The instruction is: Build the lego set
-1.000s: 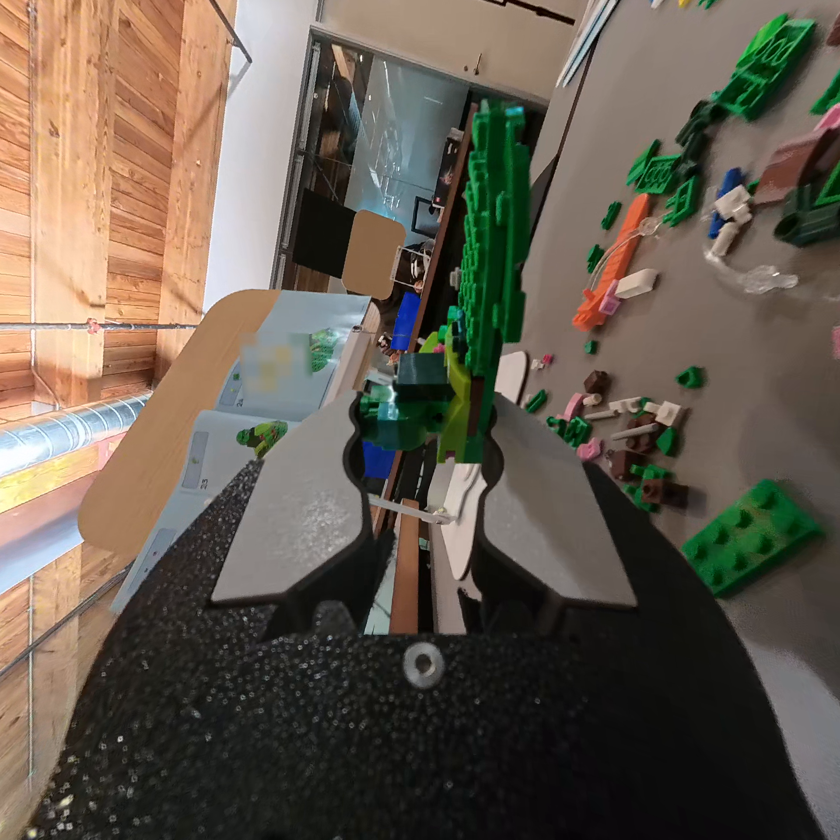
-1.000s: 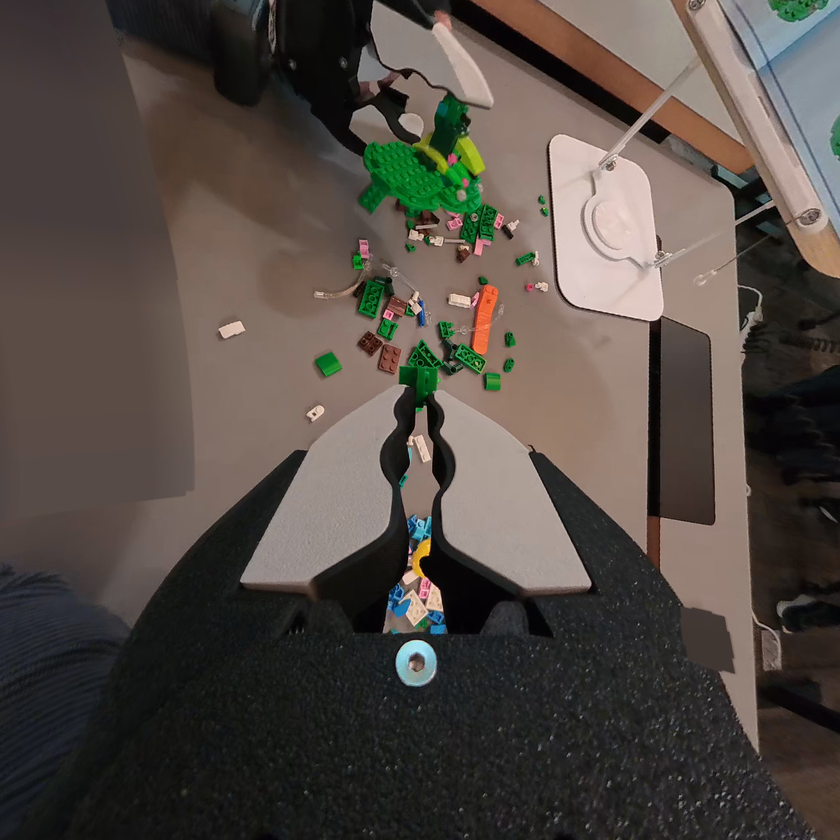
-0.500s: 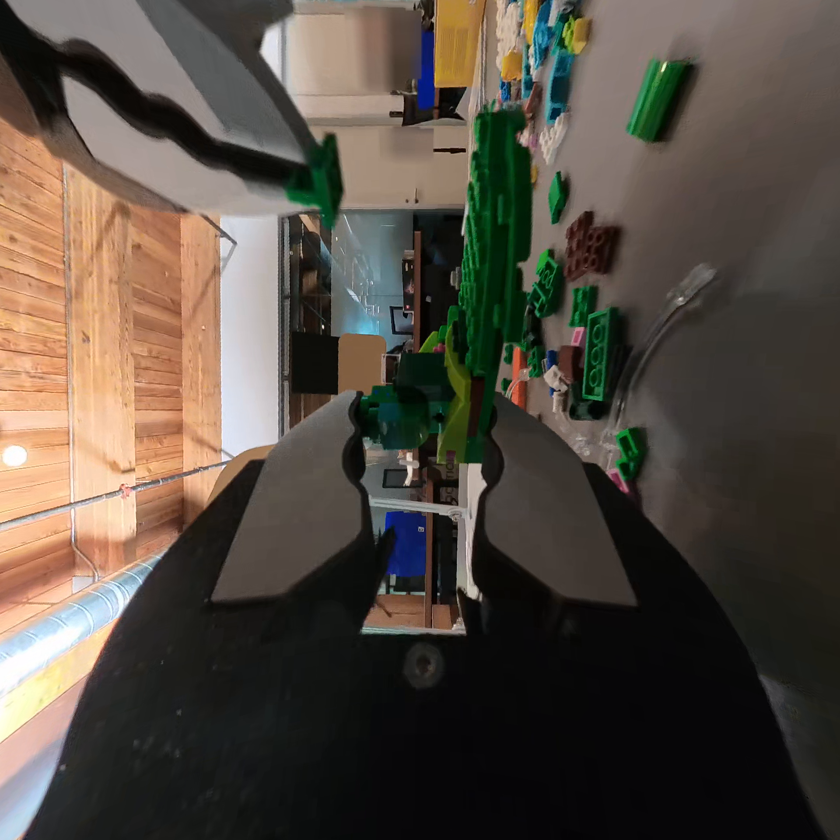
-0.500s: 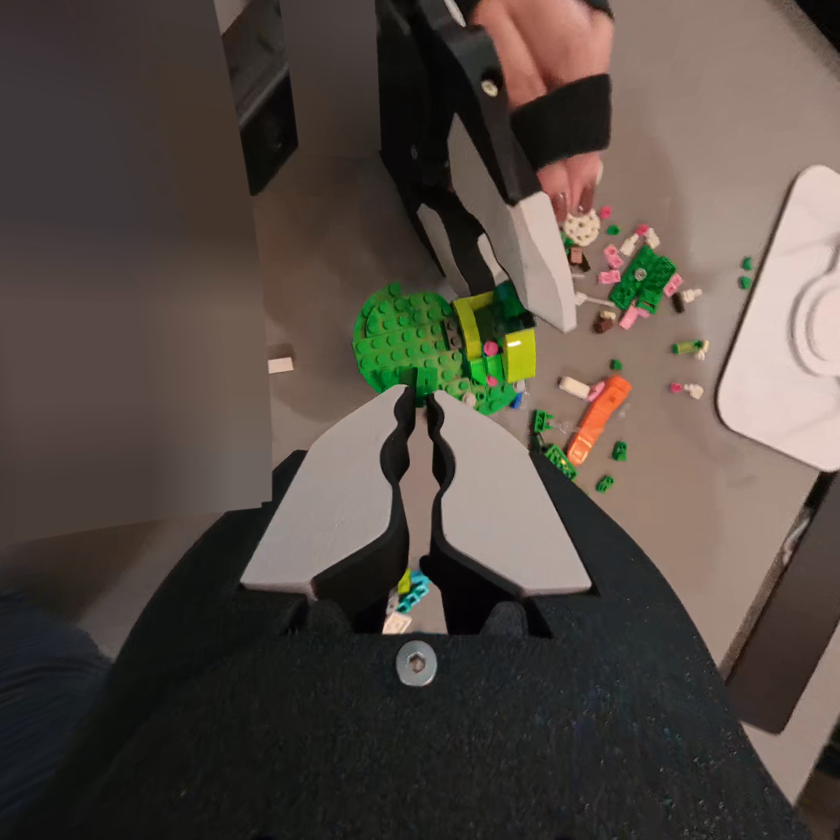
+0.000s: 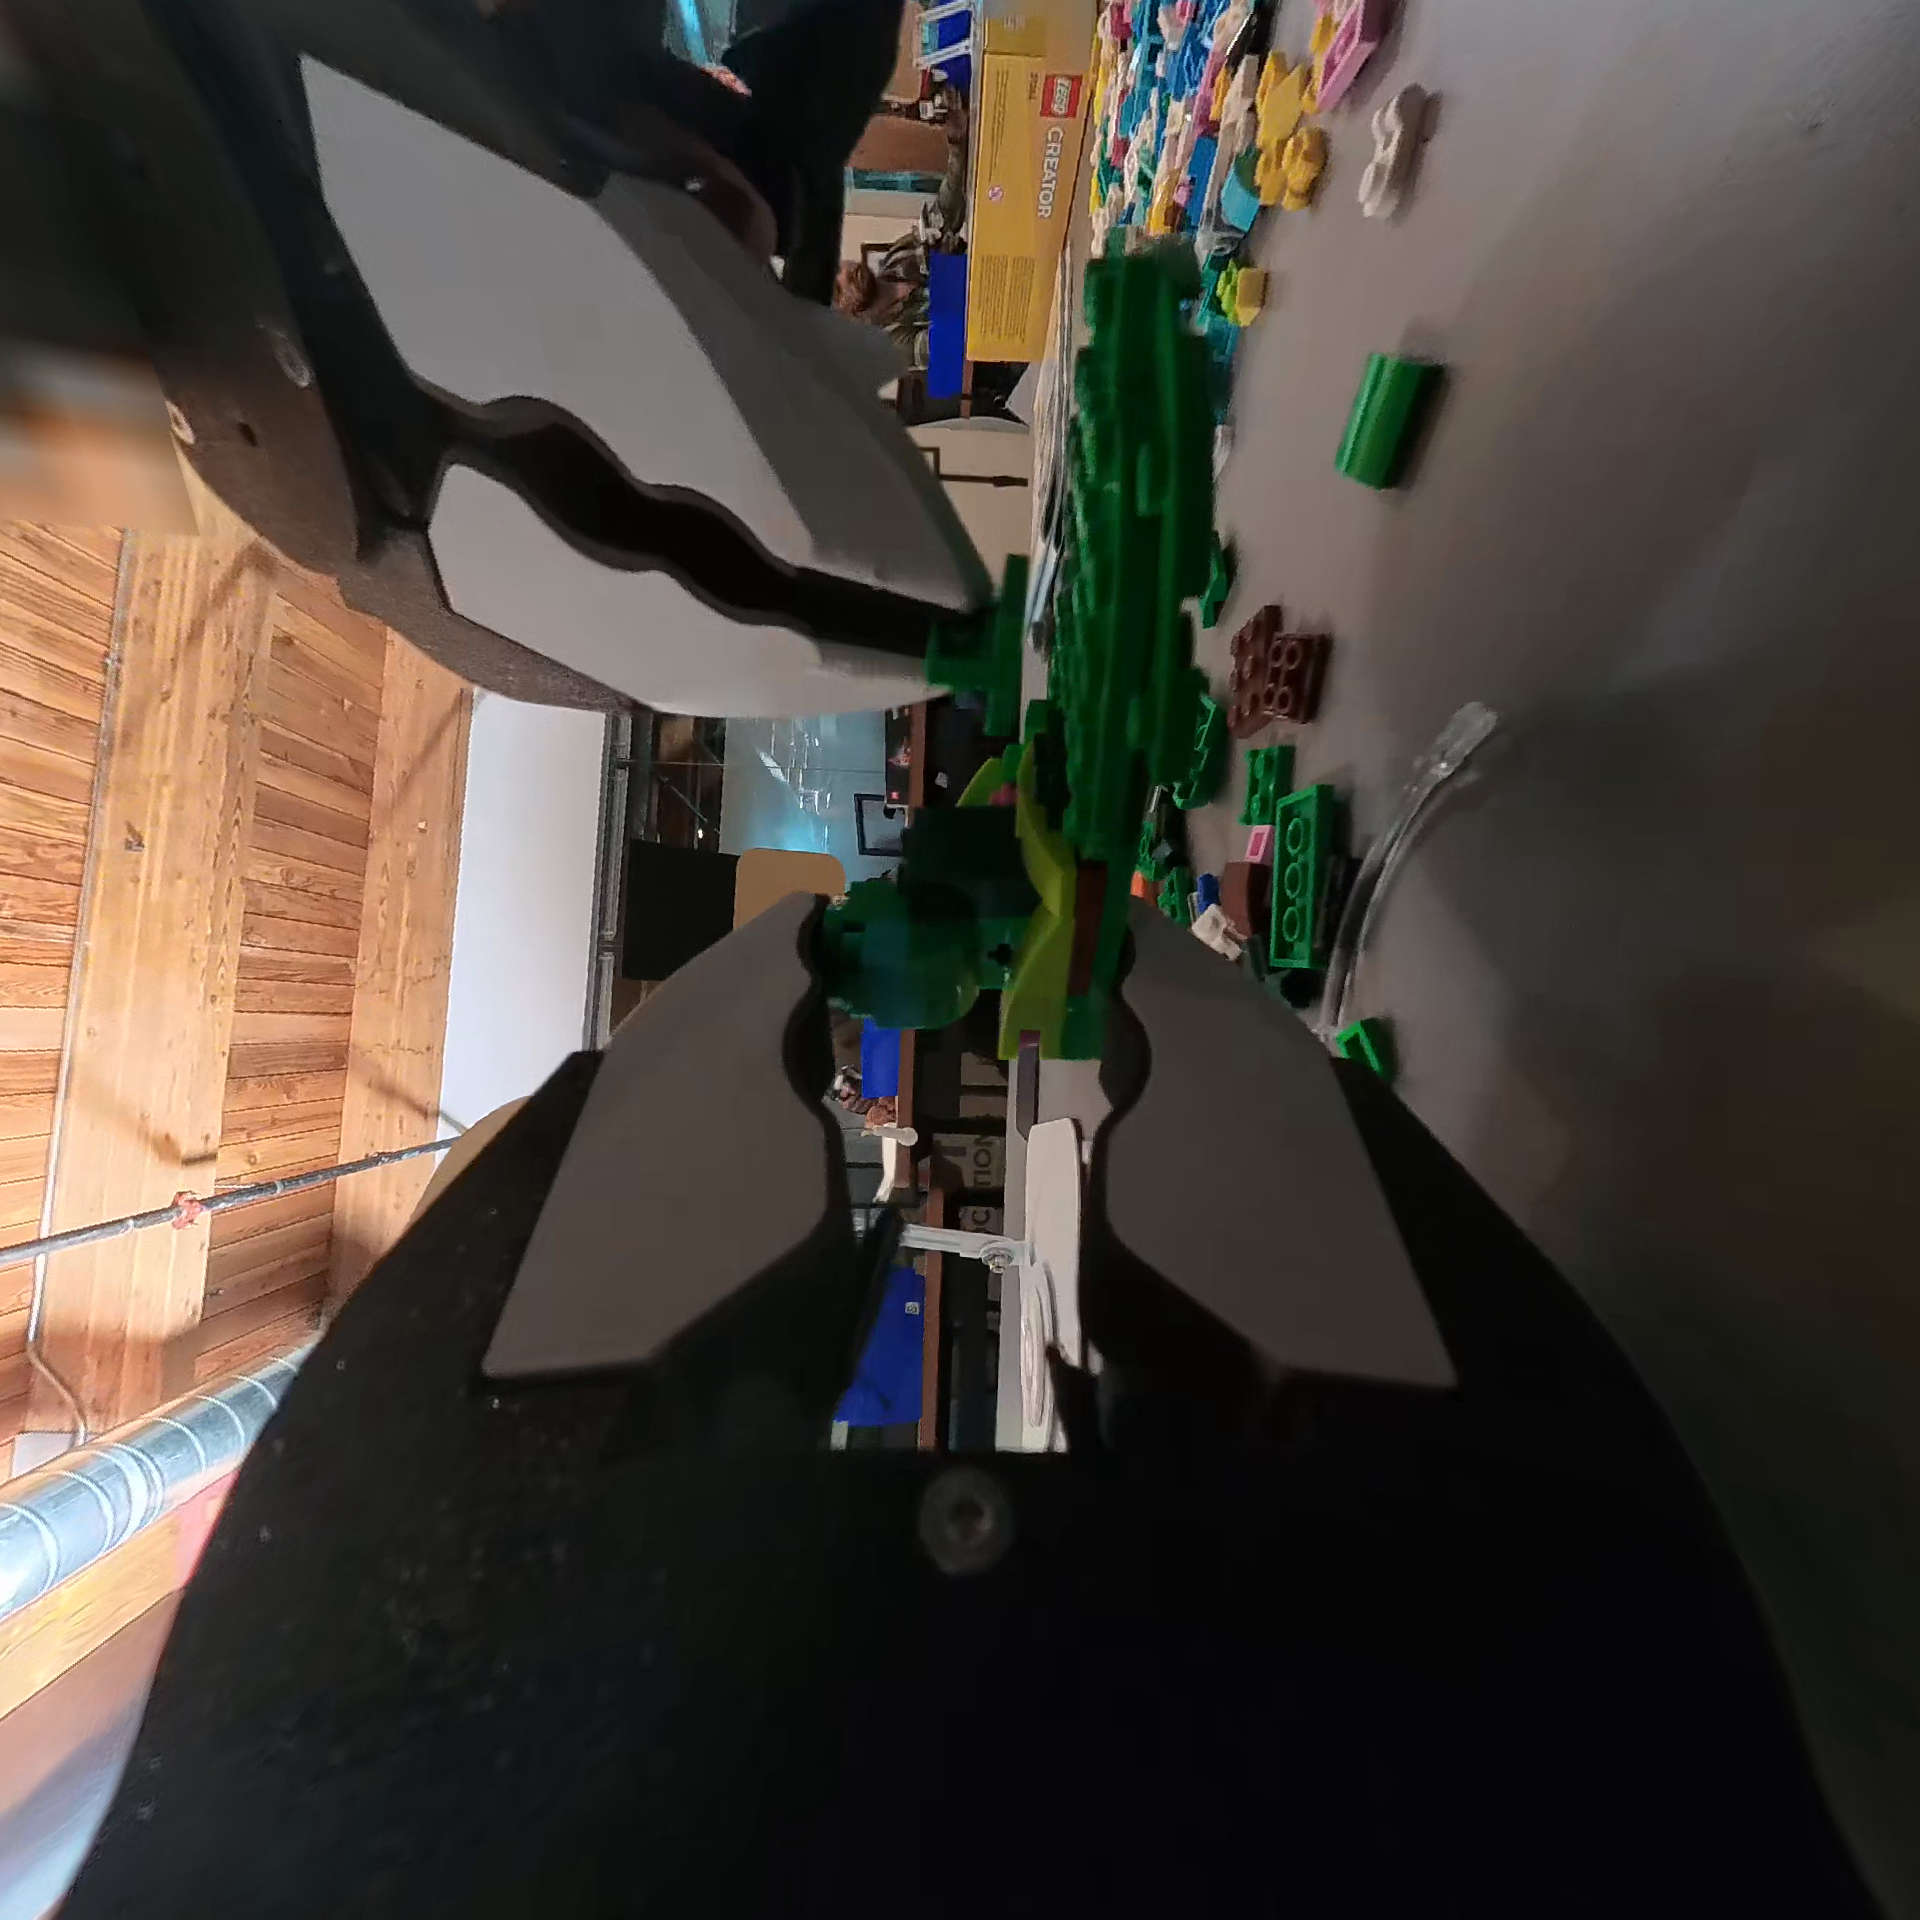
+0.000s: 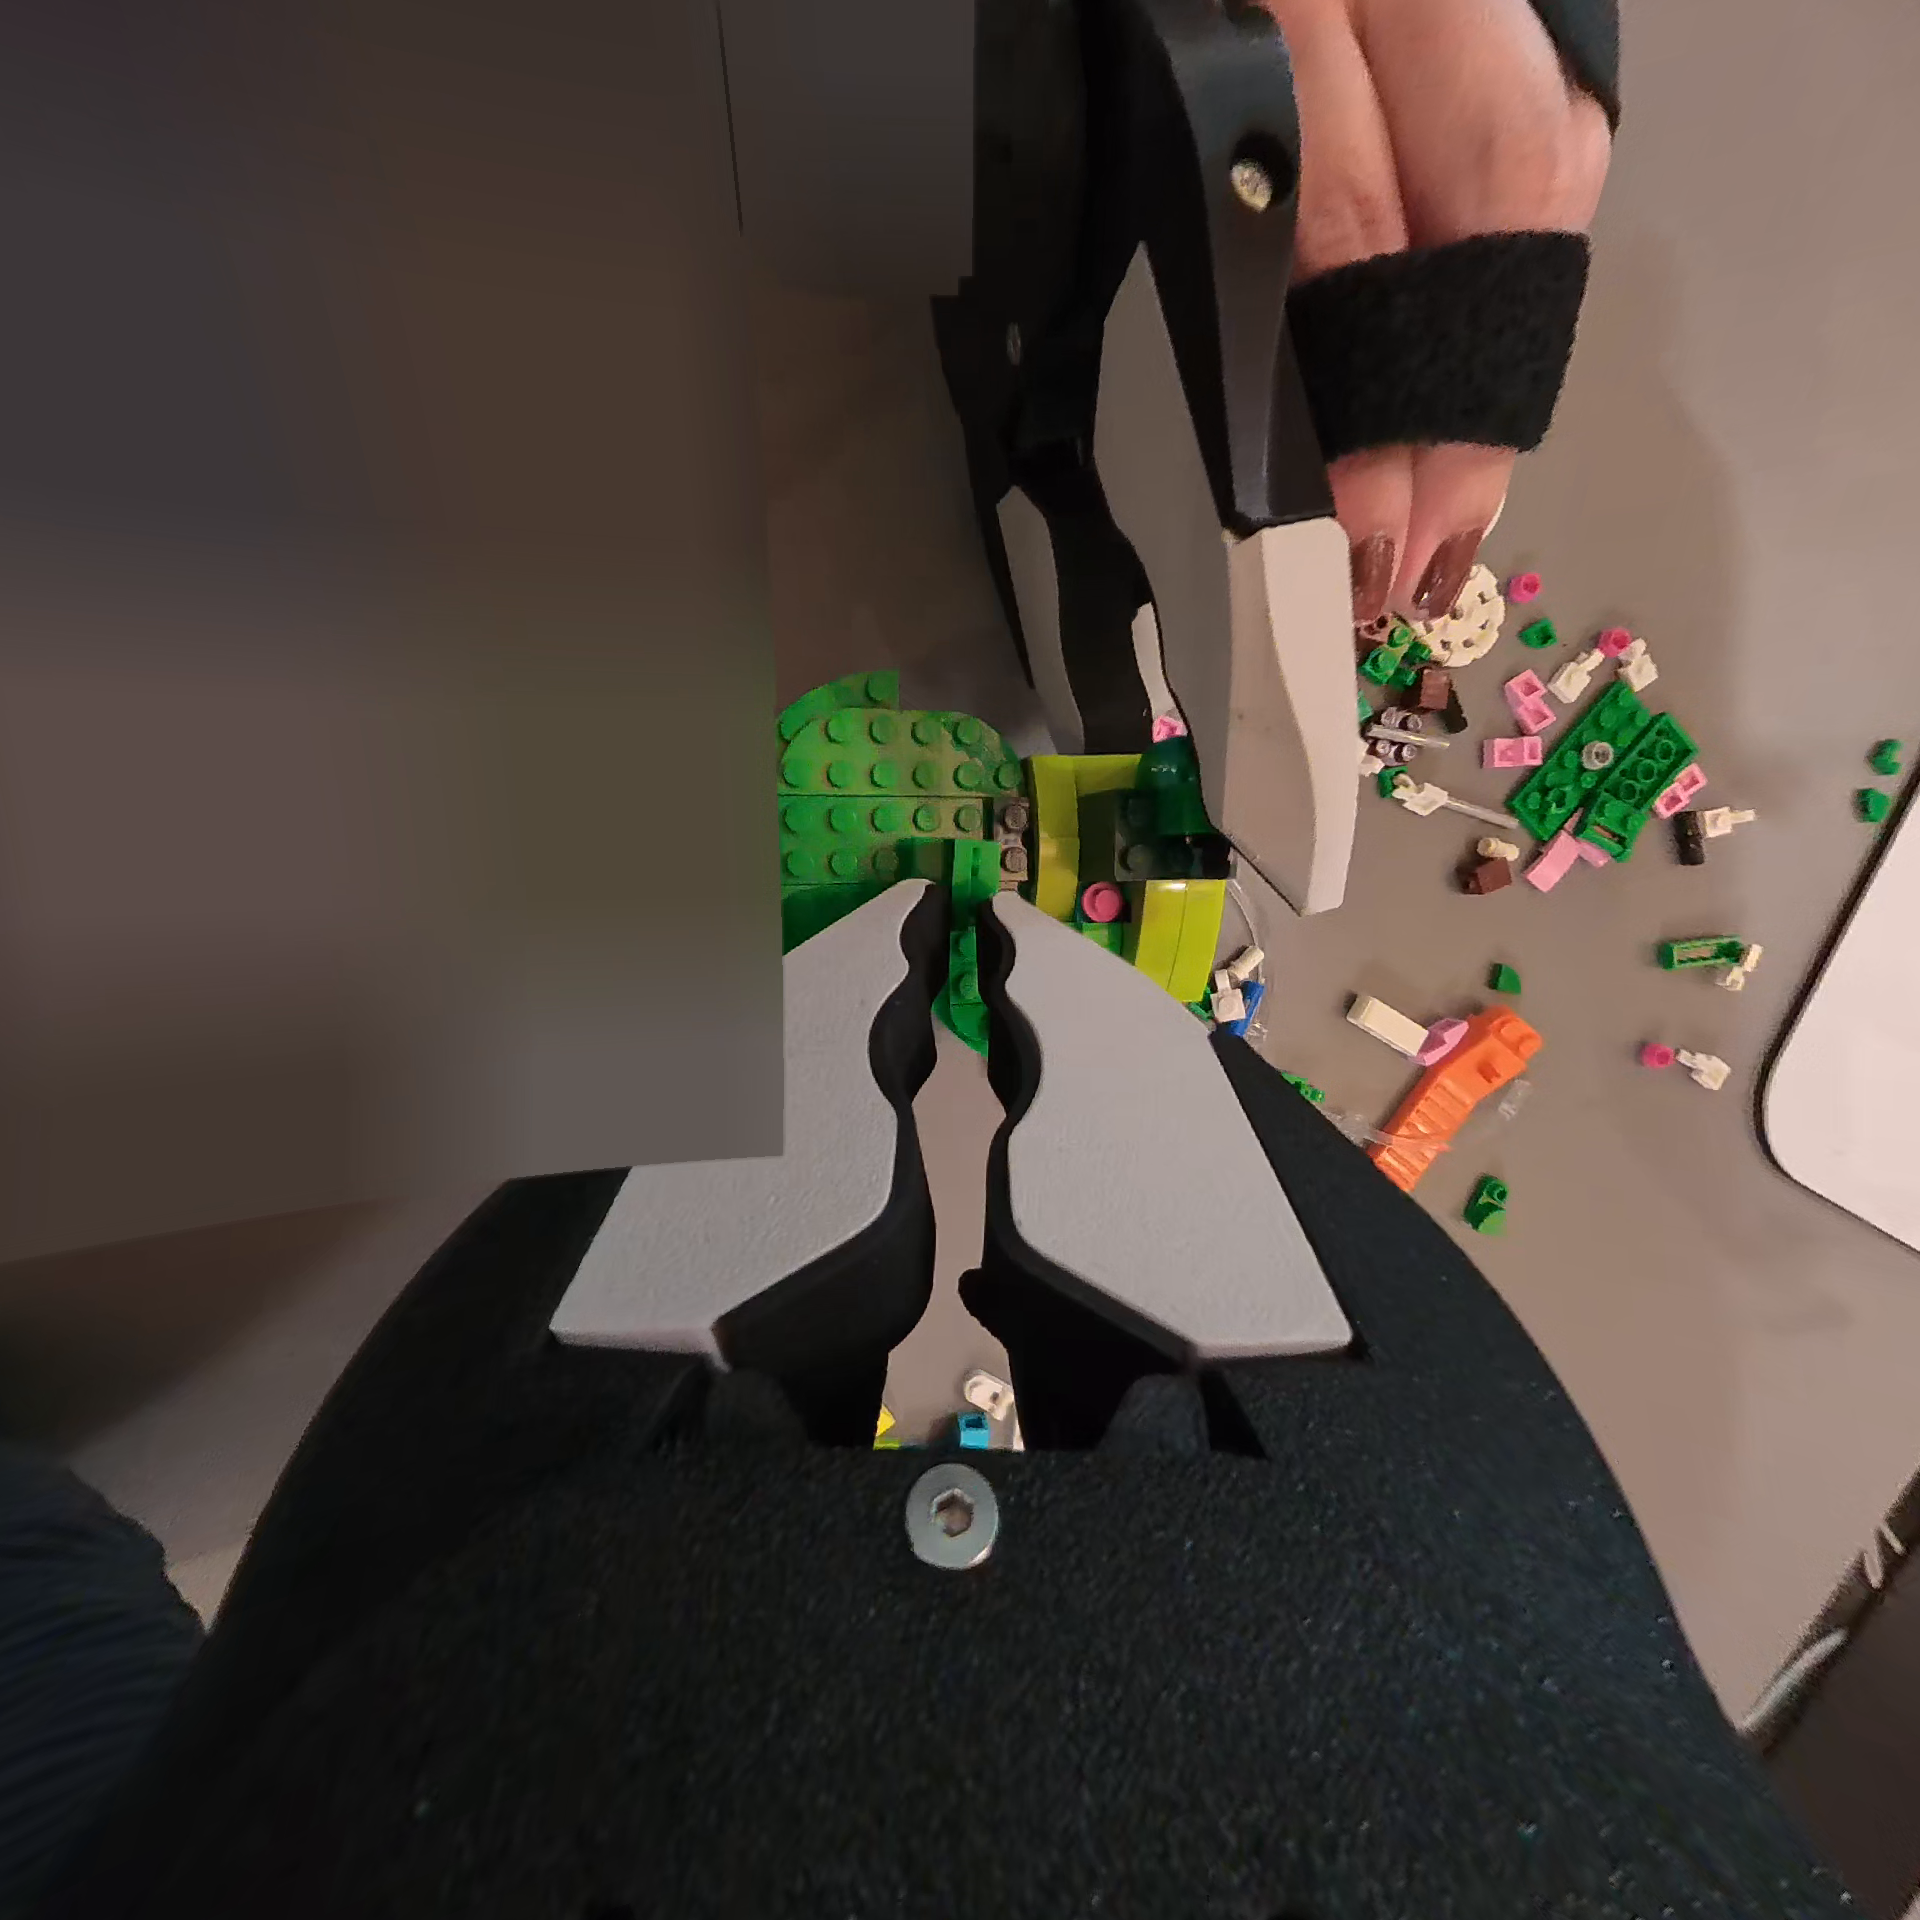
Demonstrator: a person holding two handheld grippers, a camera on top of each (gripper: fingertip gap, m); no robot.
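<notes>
My left gripper (image 5: 966,935) is shut on the lego model, gripping its dark green and lime part (image 5: 935,945). The model's round green plate (image 5: 1132,520) stands on edge against the grey table. In the right wrist view the plate (image 6: 883,779) lies just past my right gripper (image 6: 961,899), which is shut on a small green piece (image 6: 971,868). The piece sits at the plate's studded face beside the lime section (image 6: 1070,821); I cannot tell whether they touch. In the left wrist view the right gripper (image 5: 951,639) comes in from the upper left with the piece (image 5: 987,644). The left gripper (image 6: 1195,821) and a hand (image 6: 1455,156) show there too.
Loose bricks lie scattered on the grey table (image 6: 1558,1455): an orange piece (image 6: 1455,1091), green plates (image 6: 1600,769), a brown brick (image 5: 1278,675), a green curved brick (image 5: 1387,421). A white stand base (image 6: 1860,1091) is at the right. A yellow box (image 5: 1023,197) and a pile of coloured bricks (image 5: 1226,135) lie farther off. About 5 cm separates my left fingertips from my right.
My right gripper carried the small green piece from over the loose bricks up to the model's plate. My left gripper kept hold of the model, and it now looks larger and closer.
</notes>
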